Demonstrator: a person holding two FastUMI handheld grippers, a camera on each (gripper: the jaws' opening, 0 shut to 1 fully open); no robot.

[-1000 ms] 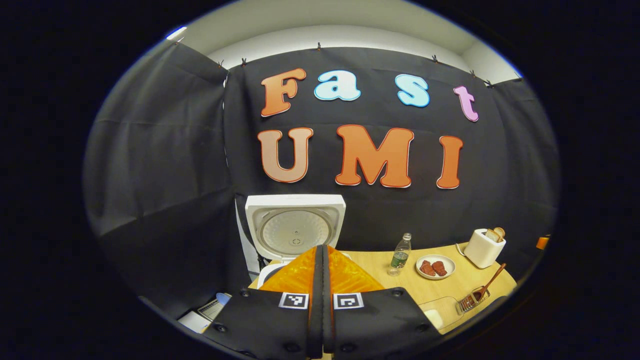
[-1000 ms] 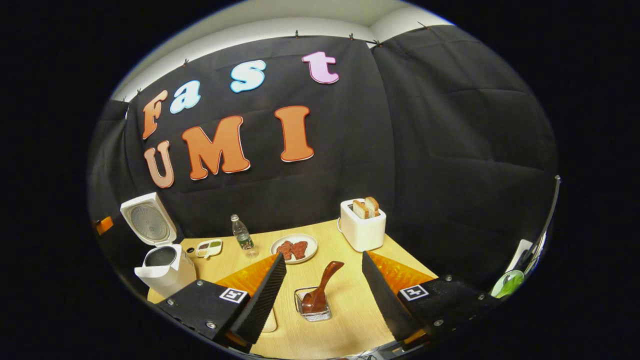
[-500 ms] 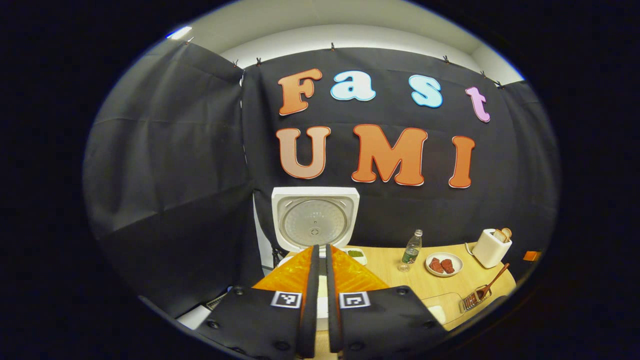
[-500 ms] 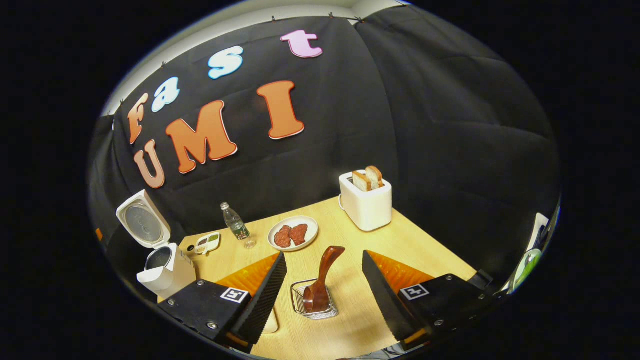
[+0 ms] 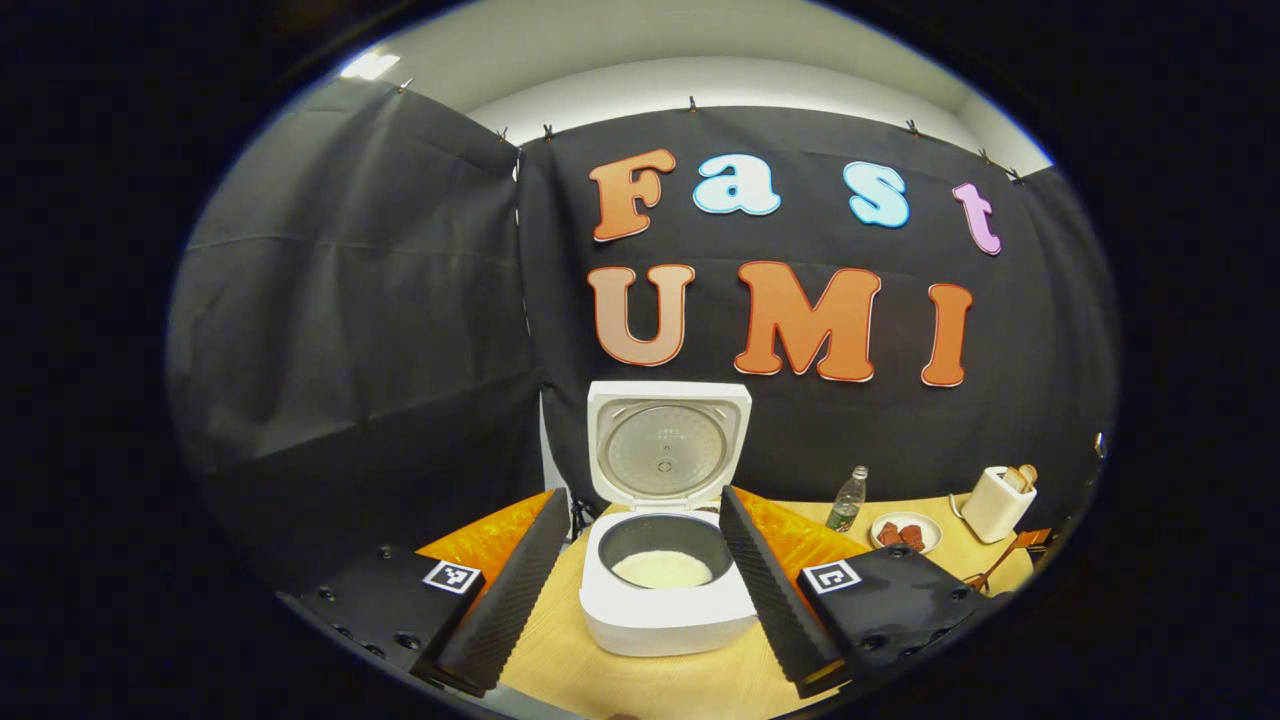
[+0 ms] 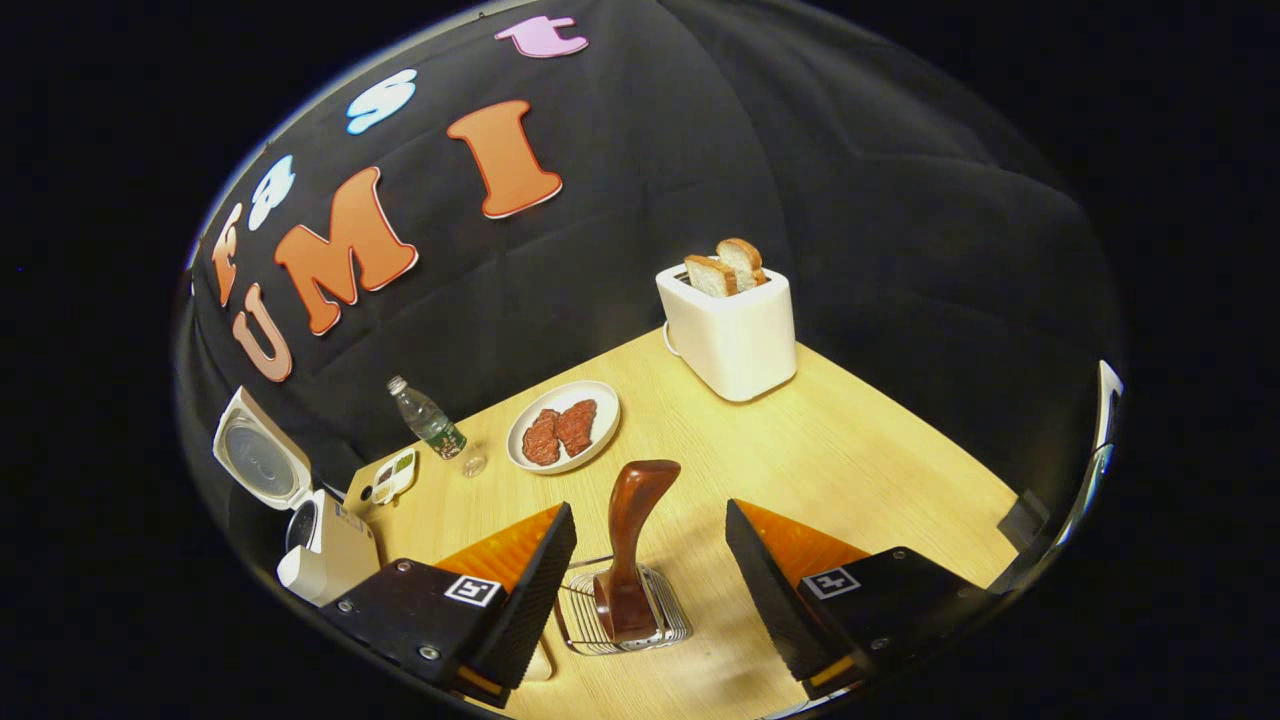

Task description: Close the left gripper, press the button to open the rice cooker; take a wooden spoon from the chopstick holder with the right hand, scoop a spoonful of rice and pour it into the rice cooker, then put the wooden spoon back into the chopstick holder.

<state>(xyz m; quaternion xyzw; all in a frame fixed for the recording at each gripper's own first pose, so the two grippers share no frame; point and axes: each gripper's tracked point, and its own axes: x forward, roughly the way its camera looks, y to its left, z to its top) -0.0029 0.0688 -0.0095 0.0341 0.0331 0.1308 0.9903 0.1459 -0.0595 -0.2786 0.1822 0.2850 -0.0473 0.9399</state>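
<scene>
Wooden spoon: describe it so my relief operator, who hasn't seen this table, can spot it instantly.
Start at the white toaster at the table's far corner and come toward the right gripper. The wooden spoon stands in a wire chopstick holder between its open fingers: the only dark brown, upright thing there.

Booth of black cloth around a pale wooden table

The black cloth wall (image 5: 350,300) hangs in creased panels, clipped along its top edge; above it, at 12 o'clock in the left gripper view, runs a white wall (image 5: 700,85), with a bright light (image 5: 368,66) at 11 o'clock. The light wood table (image 6: 850,440) spreads toward 4 o'clock in the right gripper view, meeting the cloth.
</scene>
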